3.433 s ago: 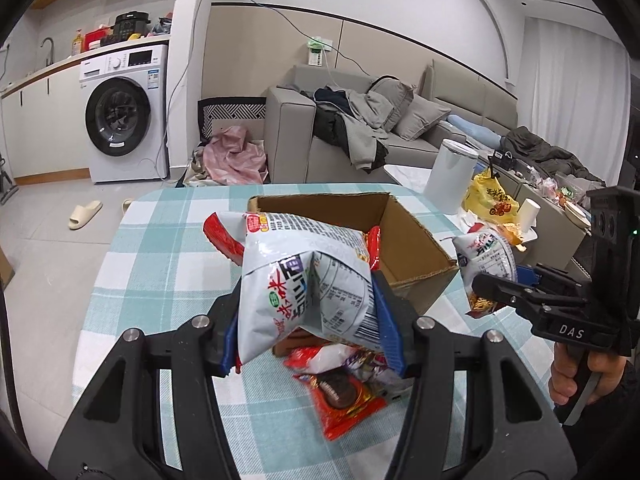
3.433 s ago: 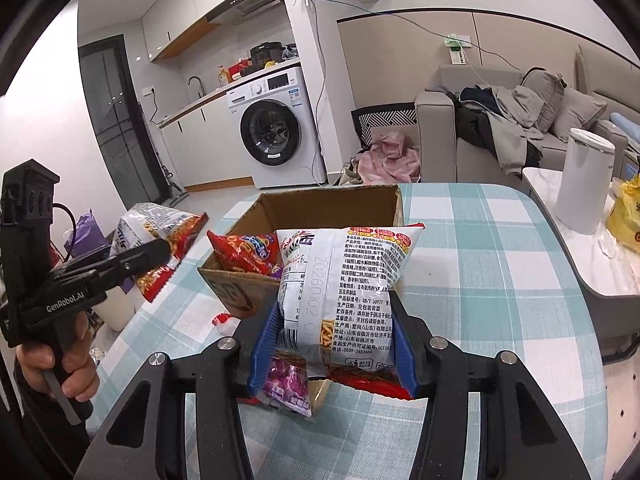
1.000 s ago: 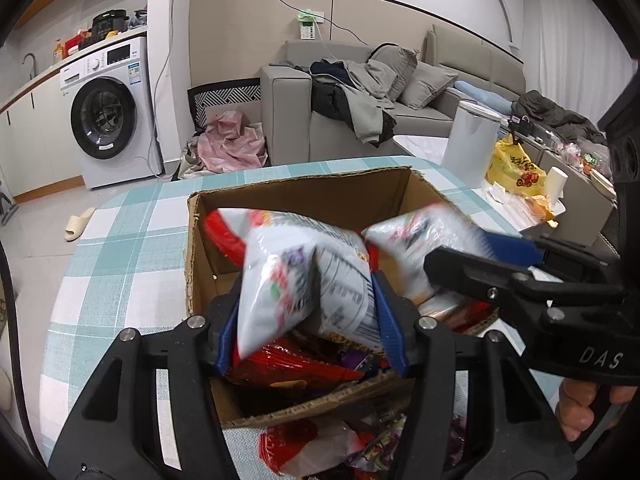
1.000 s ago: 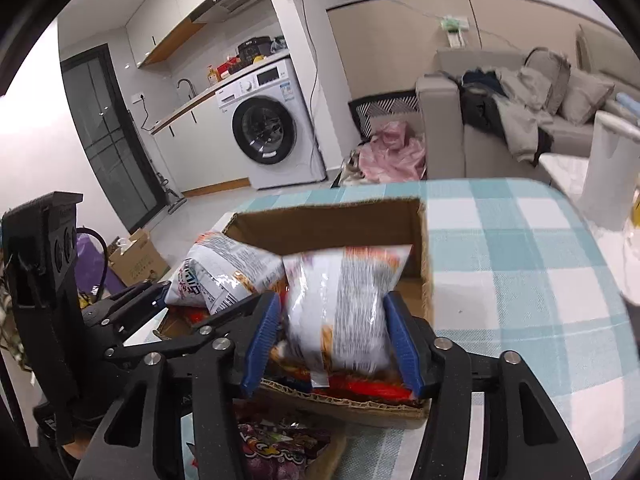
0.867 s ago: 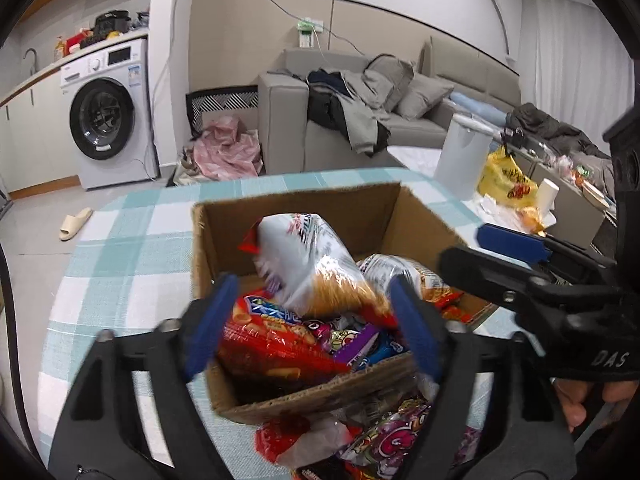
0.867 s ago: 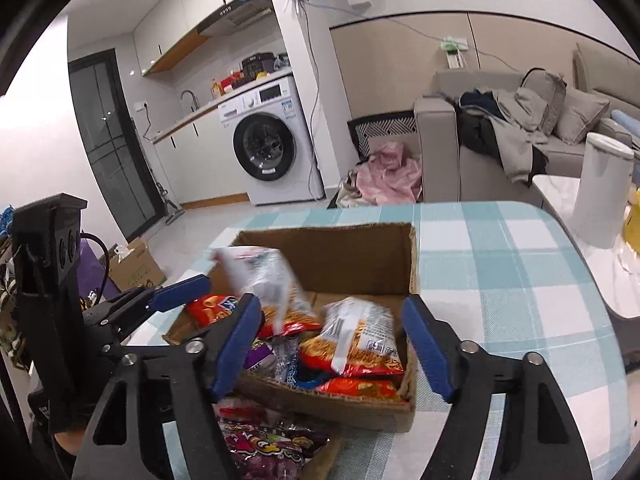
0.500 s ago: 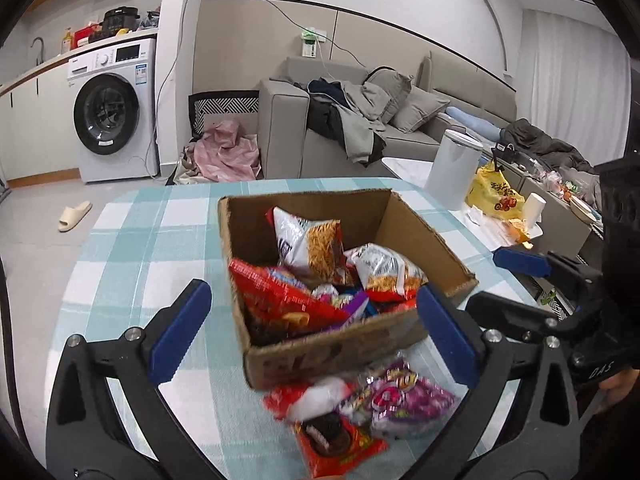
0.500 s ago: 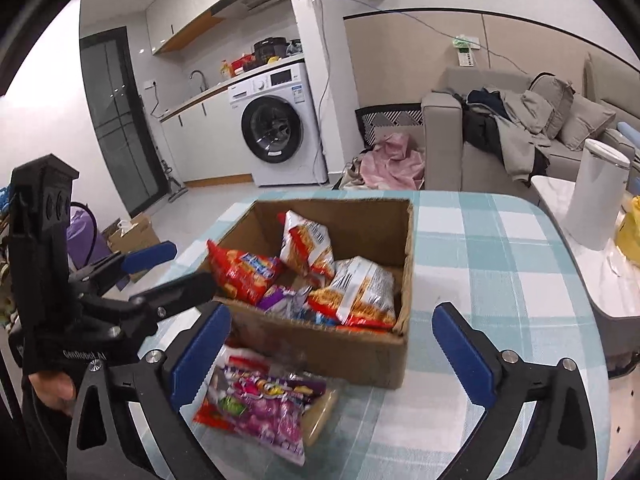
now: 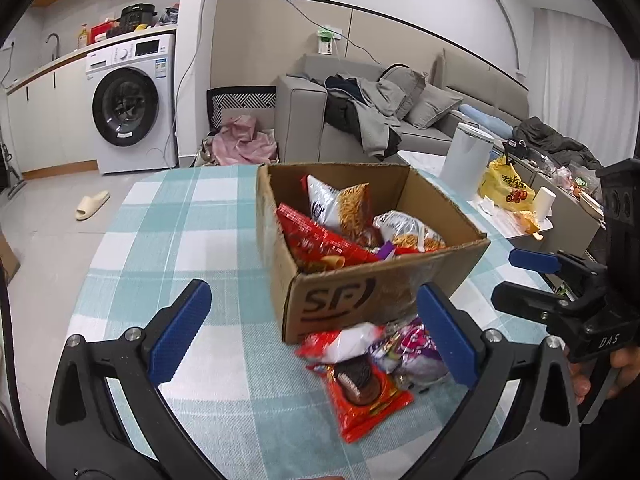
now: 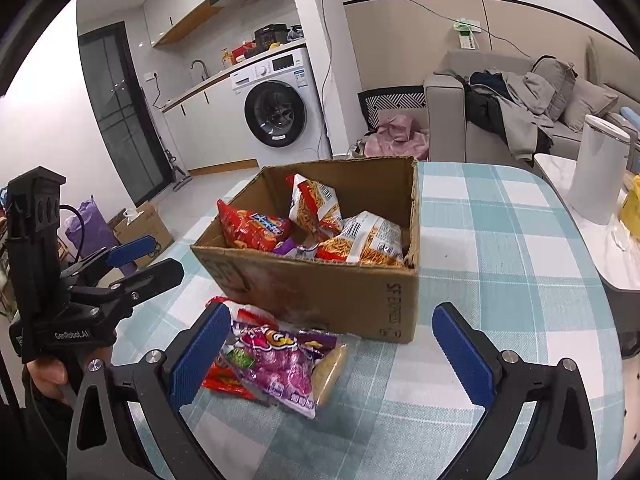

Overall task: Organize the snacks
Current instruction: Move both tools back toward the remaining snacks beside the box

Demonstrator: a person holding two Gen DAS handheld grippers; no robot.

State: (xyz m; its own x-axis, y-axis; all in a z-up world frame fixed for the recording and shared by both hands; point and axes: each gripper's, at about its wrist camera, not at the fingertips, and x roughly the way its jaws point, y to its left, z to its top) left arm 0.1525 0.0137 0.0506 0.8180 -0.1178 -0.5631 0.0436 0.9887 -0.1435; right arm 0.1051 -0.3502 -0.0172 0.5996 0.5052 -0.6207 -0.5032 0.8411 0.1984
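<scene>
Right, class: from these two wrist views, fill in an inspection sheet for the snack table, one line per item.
Surface: table with teal checked cloth.
Job's things: open cardboard box holding several snack bags, among them a red bag; in front of the box, on the cloth, lie a purple candy bag, a red cookie pack and a red-and-white pack.
Clutter: nothing seen on the cloth beyond the snacks.
Grippers: left tool open, holding nothing; right tool open, holding nothing.
Cables: wire running along the wall.
Surroundings: washing machine, sofa with clothes, white bin.
</scene>
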